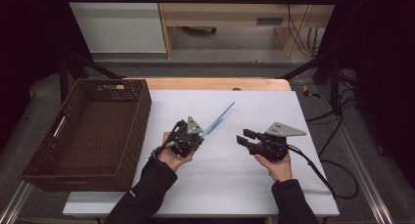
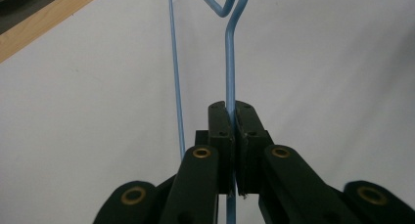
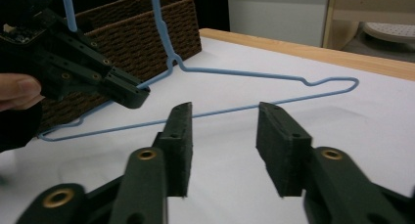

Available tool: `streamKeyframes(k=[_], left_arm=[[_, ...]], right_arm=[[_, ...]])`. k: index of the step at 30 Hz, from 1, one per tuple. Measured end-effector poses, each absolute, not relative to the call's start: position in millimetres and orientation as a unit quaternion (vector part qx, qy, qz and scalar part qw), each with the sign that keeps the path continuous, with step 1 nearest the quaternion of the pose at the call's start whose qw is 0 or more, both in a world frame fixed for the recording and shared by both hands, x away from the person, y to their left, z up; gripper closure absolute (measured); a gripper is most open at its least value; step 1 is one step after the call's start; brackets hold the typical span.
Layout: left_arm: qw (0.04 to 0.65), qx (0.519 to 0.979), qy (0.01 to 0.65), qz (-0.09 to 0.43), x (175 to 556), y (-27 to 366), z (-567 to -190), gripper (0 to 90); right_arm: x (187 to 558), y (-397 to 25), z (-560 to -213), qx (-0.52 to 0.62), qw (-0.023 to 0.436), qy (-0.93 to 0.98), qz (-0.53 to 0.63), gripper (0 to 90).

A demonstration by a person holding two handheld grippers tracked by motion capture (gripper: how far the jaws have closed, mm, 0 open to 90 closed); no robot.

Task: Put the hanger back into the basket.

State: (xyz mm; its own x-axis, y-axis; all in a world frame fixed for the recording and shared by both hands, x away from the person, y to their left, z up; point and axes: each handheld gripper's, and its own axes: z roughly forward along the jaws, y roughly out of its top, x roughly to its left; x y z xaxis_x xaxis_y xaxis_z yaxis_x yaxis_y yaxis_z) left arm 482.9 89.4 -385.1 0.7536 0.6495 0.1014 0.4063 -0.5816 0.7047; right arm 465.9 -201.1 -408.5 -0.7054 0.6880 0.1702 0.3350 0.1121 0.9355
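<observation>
- The left gripper [image 2: 230, 136] has its two black jaws pressed together on one shoulder wire of a thin light-blue wire clothes hanger [image 2: 229, 62]; the wire passes straight up between the pads.
- In the left gripper view the hanger's second wire runs just beside the jaws at about 10 o'clock, apart from them, and the two wires meet in a bend at 12 o'clock.
- The right gripper [image 3: 222, 145] has its jaws spread wide with bare white table [image 3: 342, 116] between them, touching nothing.
- In the right gripper view the hanger [image 3: 254, 73] hangs clear of the table, its long lower wire crossing just beyond the open jaw tips and its far loop toward 2 o'clock; the left gripper [image 3: 132, 94] clamps it at 10 o'clock.
- In the high view the left gripper [image 1: 188, 136] sits near the table's centre, with the hanger [image 1: 218, 119] seen edge-on as a slim blue line rising toward 1 o'clock.
- The right gripper [image 1: 252, 138] lies at 3 o'clock from the left one, well apart, jaws pointing at it.
- A dark brown woven rectangular basket [image 1: 139, 116] stands at 9 o'clock, near the left hand [image 1: 169, 158]; the right gripper view shows its wall close behind the hanger.
- Open white table [image 1: 274, 106] lies at 12 and 6 o'clock of both grippers; its wooden far edge [image 1: 215, 83] and right edge are well clear.
</observation>
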Motion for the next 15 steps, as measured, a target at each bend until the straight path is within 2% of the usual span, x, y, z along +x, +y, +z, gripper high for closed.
streamKeyframes(k=[2, 6, 9, 15], left_arm=[[0.349, 0.871, 0.301, 0.172, 481.4, 93.9, -379.7, 87.5], [0.358, 0.870, 0.293, 0.169, 477.0, 100.5, -369.0, 87.5], [0.363, 0.869, 0.289, 0.169, 473.6, 105.2, -359.8, 87.5], [0.377, 0.866, 0.282, 0.168, 466.9, 116.6, -341.7, 87.5]], right_arm=[[462.3, -205.4, -407.0, 0.358, 0.168, 0.726, 0.563, 37.6], [454.4, -214.1, -404.0, 0.378, 0.191, 0.722, 0.548, 18.8], [447.6, -217.7, -401.8, 0.382, 0.208, 0.723, 0.536, 12.9], [437.0, -224.8, -401.1, 0.386, 0.216, 0.728, 0.524, 8.8]])
